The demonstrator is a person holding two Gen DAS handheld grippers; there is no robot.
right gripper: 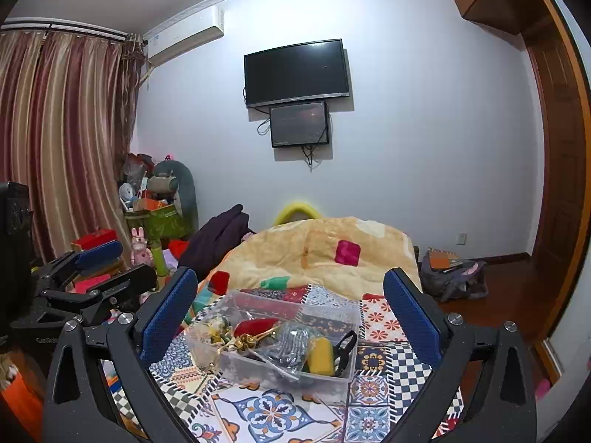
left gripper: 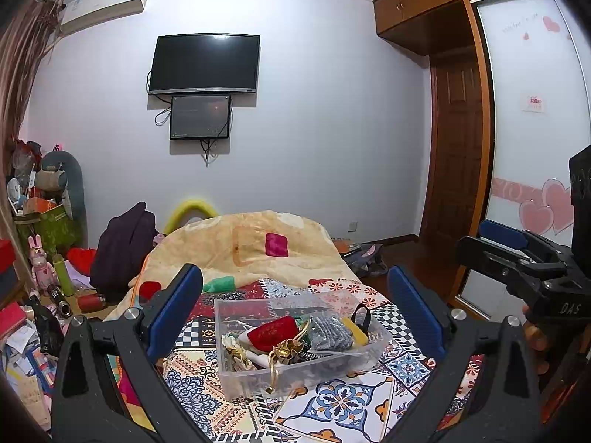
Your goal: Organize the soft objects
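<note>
Bedroom clutter surrounds you: a black wall-mounted television (left gripper: 204,63) hangs on the pale wall ahead, and a yellow quilt with coloured patches (left gripper: 258,243) is heaped at the far end of the bed. Your work surface is the patterned patchwork cloth (left gripper: 354,402), and on it sits the clear rectangular plastic bin (left gripper: 236,336), straight in front of both grippers.

Inside the bin lie the soft things: a red fabric pouch (left gripper: 273,332), a crumpled gold drawstring bag (left gripper: 284,349), a grey-blue knitted piece (left gripper: 328,332) and a yellow soft item (right gripper: 321,356) next to a black loop handle (right gripper: 345,347). What lies beneath them is hard to make out.

Your left gripper (left gripper: 295,317) has its blue-padded fingers (left gripper: 177,310) spread wide, holding nothing and touching nothing, framing the bin from above. Your right gripper (right gripper: 291,317) is likewise spread wide and empty, clear of the bin.
</note>
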